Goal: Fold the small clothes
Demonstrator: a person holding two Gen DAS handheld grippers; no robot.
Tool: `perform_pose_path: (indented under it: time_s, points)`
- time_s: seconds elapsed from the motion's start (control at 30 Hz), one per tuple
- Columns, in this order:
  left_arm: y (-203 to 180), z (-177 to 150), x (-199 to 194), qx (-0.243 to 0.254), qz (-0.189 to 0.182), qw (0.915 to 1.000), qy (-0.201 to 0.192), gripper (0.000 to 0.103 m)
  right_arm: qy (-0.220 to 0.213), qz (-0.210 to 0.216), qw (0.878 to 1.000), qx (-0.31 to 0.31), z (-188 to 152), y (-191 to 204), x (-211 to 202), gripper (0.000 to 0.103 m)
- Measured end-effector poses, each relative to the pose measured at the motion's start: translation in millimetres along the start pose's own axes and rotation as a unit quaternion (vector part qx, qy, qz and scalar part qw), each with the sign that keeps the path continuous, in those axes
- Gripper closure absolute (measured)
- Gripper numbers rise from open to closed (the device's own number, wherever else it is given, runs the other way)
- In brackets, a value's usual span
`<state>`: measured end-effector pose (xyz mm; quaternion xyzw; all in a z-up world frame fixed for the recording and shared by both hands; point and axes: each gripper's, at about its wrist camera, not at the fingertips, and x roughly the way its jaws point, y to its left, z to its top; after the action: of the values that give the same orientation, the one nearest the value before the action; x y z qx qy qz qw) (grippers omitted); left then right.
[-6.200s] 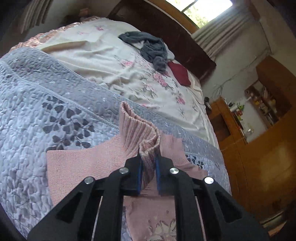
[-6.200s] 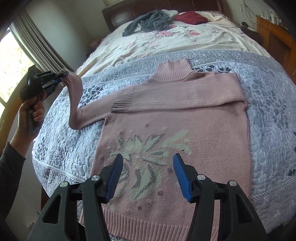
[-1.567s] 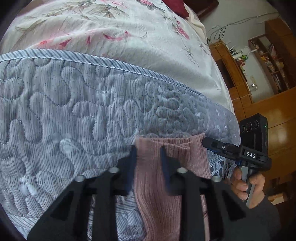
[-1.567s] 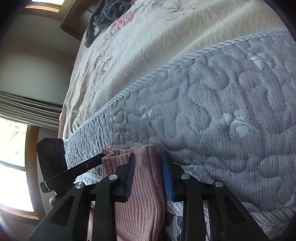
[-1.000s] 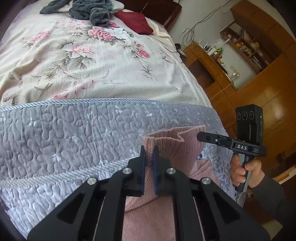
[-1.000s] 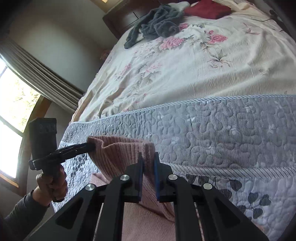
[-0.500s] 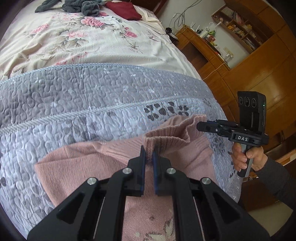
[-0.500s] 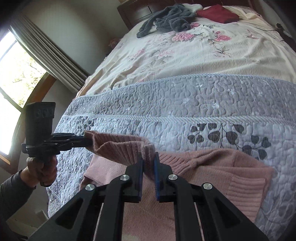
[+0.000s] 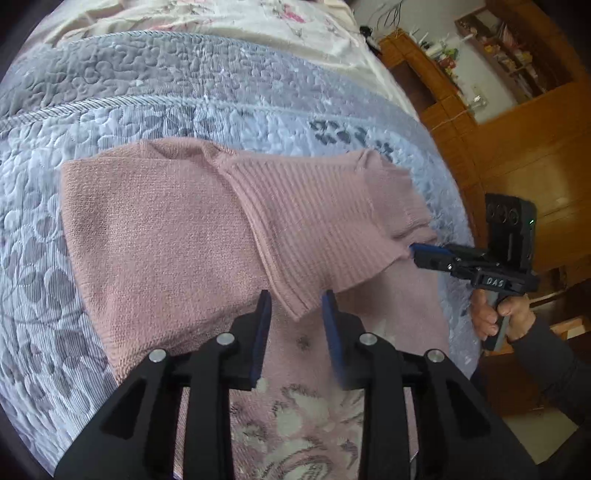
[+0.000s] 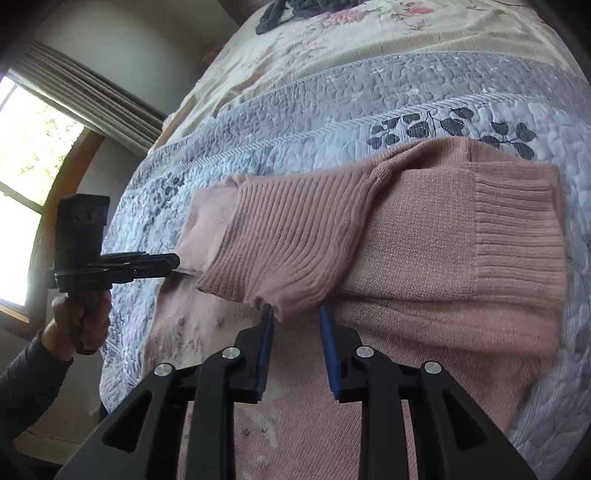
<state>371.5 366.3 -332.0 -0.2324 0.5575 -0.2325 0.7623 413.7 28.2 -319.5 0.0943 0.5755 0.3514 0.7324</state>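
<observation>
A pink knit sweater (image 9: 166,229) lies on the bed with its ribbed collar (image 9: 314,229) folded down over the body. My left gripper (image 9: 295,299) is open, and one corner of the collar lies loose between its fingertips. My right gripper (image 10: 295,312) is open too, with the other collar corner (image 10: 280,306) resting at its tips. Each gripper shows in the other's view: the right gripper (image 9: 417,254) at the collar's far edge, the left gripper (image 10: 173,264) likewise. A folded sleeve cuff (image 10: 517,229) lies across the chest.
The sweater rests on a grey-blue quilt (image 9: 184,92) spread over a floral sheet (image 10: 369,44). Dark clothes (image 10: 295,11) lie near the headboard. Wooden cabinets (image 9: 517,129) stand past the bed's right side, a curtained window (image 10: 37,147) on the left. Hands (image 9: 495,314) hold both grippers.
Both grippers carried the collar down toward the sweater's body and then opened, letting it go. The collar now lies flat, folded over the chest.
</observation>
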Motion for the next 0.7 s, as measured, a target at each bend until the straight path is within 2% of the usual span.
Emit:
perform_pose_path:
  time_s: [0.03,0.1,0.2,0.27,0.33,0.37,0.4,0.47,0.5,0.57,0.63,0.67,0.7]
  points:
    - [-1.8,-1.5,-6.3,-0.006,-0.021,0.9997,-0.014,0.068,-0.012,0.011,1.000,0.013,0.5,-1.4,-7.1,0.077]
    - [-7.9,1.9,-6.9,-0.011,-0.053,0.9982,-0.027,0.067,-0.028,0.038,0.998,0.043,5.2,-5.0,-11.3,0.077]
    - [-12.2,9.9,21.3,-0.029,-0.094,0.9951,-0.009,0.068,-0.003,0.071,0.994,0.077,10.4,-9.0,15.0,0.077]
    - [-13.3,12.2,47.2,-0.035,-0.081,0.9961,0.011,0.068,0.022,0.082,0.992,0.094,7.5,-12.4,38.9,0.077]
    - [-2.6,8.9,70.7,-0.040,-0.038,0.9978,0.037,0.070,0.041,0.057,0.993,0.098,2.6,-20.3,56.6,0.079]
    - [4.8,5.4,79.4,-0.047,-0.024,0.9974,0.050,0.075,0.046,0.040,0.994,0.095,-0.1,-26.8,62.0,0.095]
    - [11.1,2.2,83.9,-0.052,-0.020,0.9969,0.056,0.087,0.048,0.029,0.994,0.097,-2.6,-33.5,64.9,0.103]
    - [14.8,0.1,79.8,-0.059,-0.031,0.9966,0.049,0.090,0.041,0.039,0.992,0.111,-4.0,-37.7,59.3,0.102]
    - [14.0,-0.5,76.3,-0.056,-0.031,0.9970,0.044,0.089,0.032,0.046,0.993,0.108,-3.8,-34.1,54.1,0.095]
    - [13.6,-3.8,74.4,-0.050,-0.029,0.9975,0.041,0.089,0.022,0.061,0.992,0.104,-3.1,-26.2,48.8,0.092]
    - [17.1,-7.2,76.7,-0.056,-0.030,0.9971,0.043,0.089,0.034,0.055,0.993,0.103,-3.7,-25.6,56.9,0.091]
    - [18.3,-8.6,76.9,-0.061,-0.030,0.9968,0.042,0.089,0.048,0.039,0.993,0.102,-5.9,-28.5,65.1,0.095]
    - [18.8,-9.9,75.4,-0.066,-0.026,0.9967,0.041,0.089,0.054,0.029,0.993,0.101,-8.0,-33.5,69.6,0.103]
